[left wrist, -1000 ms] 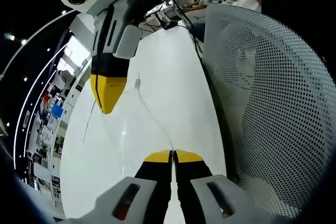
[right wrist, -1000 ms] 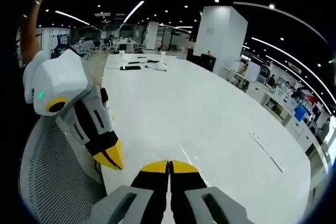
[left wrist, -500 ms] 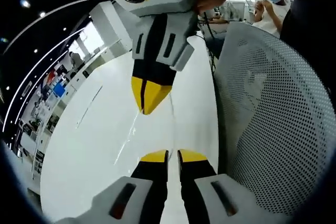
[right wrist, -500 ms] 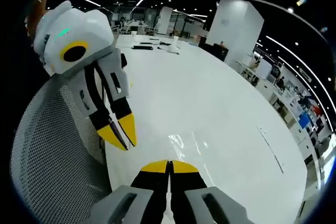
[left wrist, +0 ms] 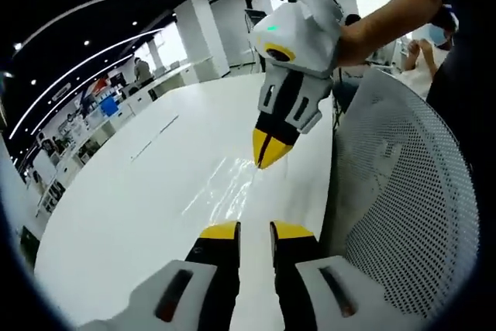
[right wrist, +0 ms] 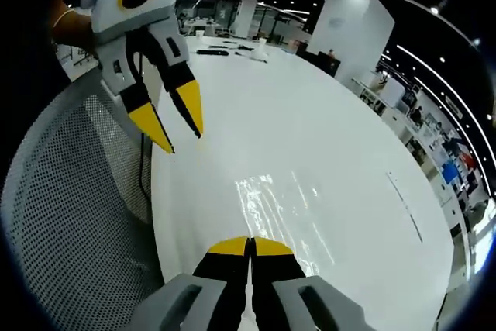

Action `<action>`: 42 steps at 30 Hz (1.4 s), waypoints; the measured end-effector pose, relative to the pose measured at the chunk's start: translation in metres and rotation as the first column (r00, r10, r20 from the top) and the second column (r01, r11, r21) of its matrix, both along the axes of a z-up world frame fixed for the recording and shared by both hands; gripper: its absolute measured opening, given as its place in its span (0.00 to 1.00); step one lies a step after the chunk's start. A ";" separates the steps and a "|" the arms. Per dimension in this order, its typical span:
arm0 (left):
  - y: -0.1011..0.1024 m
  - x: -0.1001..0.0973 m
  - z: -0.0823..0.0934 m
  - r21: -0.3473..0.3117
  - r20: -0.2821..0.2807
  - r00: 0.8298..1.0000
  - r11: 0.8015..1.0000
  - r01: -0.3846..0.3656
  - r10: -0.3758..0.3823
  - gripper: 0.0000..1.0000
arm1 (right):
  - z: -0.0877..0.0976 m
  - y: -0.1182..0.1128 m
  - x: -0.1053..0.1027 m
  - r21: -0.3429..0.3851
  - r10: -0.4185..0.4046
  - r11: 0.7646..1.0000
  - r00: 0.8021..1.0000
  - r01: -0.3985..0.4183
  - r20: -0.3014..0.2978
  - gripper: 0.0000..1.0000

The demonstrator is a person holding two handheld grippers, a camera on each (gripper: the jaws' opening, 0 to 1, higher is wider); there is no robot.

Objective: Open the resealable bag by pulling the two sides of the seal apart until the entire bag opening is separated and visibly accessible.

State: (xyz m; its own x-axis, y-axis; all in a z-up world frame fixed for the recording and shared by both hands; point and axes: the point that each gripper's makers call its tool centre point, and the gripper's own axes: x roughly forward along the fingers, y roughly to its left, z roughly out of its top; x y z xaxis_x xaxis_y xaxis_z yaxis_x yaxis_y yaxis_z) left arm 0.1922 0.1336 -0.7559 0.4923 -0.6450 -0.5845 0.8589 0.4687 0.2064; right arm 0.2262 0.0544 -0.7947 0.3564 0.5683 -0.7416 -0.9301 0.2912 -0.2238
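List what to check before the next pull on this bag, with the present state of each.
1. Right tongs shut on the clear bag: ok, the film seems to hang from their tips.
2. Left tongs gripping the other seal side: not ok, they stand open, apart from the bag.
3. Seal fully separated: cannot tell, the film is too transparent.
4. Bag held over the white table: ok.
5. Mesh chair back apart from both tongs: ok.
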 end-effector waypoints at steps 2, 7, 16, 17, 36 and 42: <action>0.008 0.001 -0.005 0.011 -0.006 1.000 1.000 -0.026 0.026 0.13 | 0.000 -0.002 0.004 0.003 -0.007 1.000 1.000 0.007 0.004 0.00; 0.018 0.001 -0.009 0.000 -0.034 0.996 0.996 -0.087 0.087 0.21 | 0.000 -0.005 0.018 -0.008 0.008 1.000 1.000 -0.008 0.015 0.00; 0.025 0.005 -0.003 -0.060 -0.036 0.990 0.988 -0.140 0.138 0.30 | 0.000 -0.006 0.040 -0.110 0.195 0.976 0.978 -0.186 0.081 0.00; 0.026 0.006 -0.003 -0.059 -0.036 0.989 0.987 -0.146 0.145 0.30 | 0.000 -0.008 0.044 -0.133 0.205 0.972 0.974 -0.192 0.093 0.00; 0.047 0.012 -0.012 0.012 -0.033 0.983 0.983 -0.181 0.182 0.33 | -0.009 -0.006 0.098 -0.169 0.187 0.972 0.974 -0.165 0.125 0.00; 0.048 0.015 -0.013 0.013 -0.038 0.982 0.982 -0.187 0.187 0.33 | -0.010 -0.006 0.114 -0.123 0.110 0.988 0.987 -0.095 0.117 0.00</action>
State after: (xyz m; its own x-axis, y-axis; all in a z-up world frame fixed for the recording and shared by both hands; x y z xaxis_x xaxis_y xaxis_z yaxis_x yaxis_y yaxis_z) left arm 0.2075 0.1821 -0.7688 0.5804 -0.5378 -0.6114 0.7638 0.6200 0.1797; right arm 0.3404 0.0488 -0.8043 0.3932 0.5192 -0.7589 -0.9170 0.1608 -0.3651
